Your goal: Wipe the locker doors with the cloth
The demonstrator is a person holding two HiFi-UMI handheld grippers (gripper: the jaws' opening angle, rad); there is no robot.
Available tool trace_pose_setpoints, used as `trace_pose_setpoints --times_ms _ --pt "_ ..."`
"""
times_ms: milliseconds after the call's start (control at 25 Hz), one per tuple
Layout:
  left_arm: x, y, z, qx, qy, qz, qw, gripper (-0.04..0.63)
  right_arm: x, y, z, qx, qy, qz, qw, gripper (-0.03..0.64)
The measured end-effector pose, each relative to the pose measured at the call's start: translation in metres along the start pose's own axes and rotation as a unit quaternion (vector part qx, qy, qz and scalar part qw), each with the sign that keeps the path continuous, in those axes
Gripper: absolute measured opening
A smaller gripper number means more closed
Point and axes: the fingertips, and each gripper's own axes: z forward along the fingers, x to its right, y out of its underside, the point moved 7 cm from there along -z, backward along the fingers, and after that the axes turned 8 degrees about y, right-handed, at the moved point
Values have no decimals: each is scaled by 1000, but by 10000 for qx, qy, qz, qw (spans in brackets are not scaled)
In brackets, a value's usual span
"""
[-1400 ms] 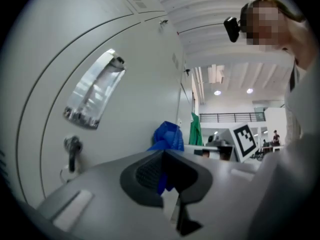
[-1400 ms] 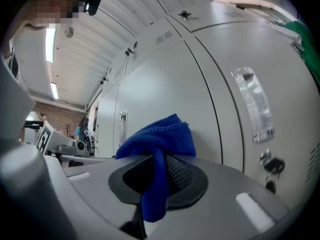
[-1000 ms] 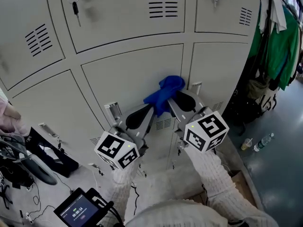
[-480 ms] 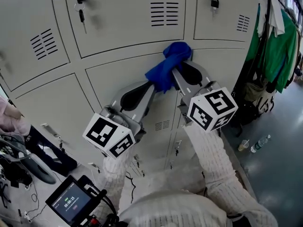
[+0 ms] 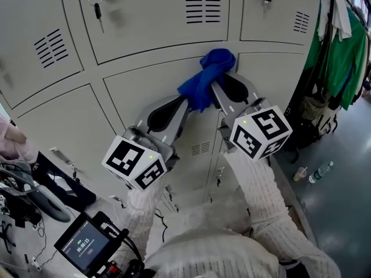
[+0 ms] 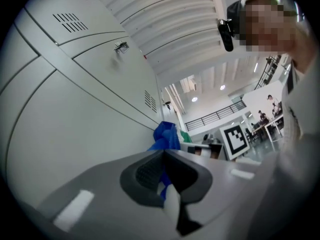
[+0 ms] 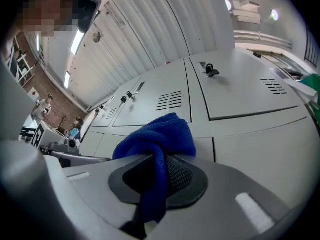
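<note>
The left hand-held gripper [image 5: 186, 102] and right hand-held gripper [image 5: 215, 86] each clamp tight on the bunched, nubbly blue cloth [image 5: 207, 74], held against smooth pale-grey metal locker doors [image 5: 145, 91].

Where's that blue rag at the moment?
In the head view the blue cloth is bunched at centre, gripped by both the left gripper and the right gripper, up against the middle-row locker doors.

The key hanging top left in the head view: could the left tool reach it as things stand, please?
Probably, as bare door lies between the left tool and the key; but it is shut on the cloth, so it could only touch it.
</note>
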Motion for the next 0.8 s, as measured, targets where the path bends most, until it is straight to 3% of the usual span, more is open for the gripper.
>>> trace_pose_setpoints --times_ms 280,800 --pt "3 24 -8 -140 -29 -260 9996 8 -7 32 -12 -271 7 62 9996 52" --pt "24 103 -32 -572 -303 -1167 9911 6 -20 116 -46 -1141 40 398 9927 52"
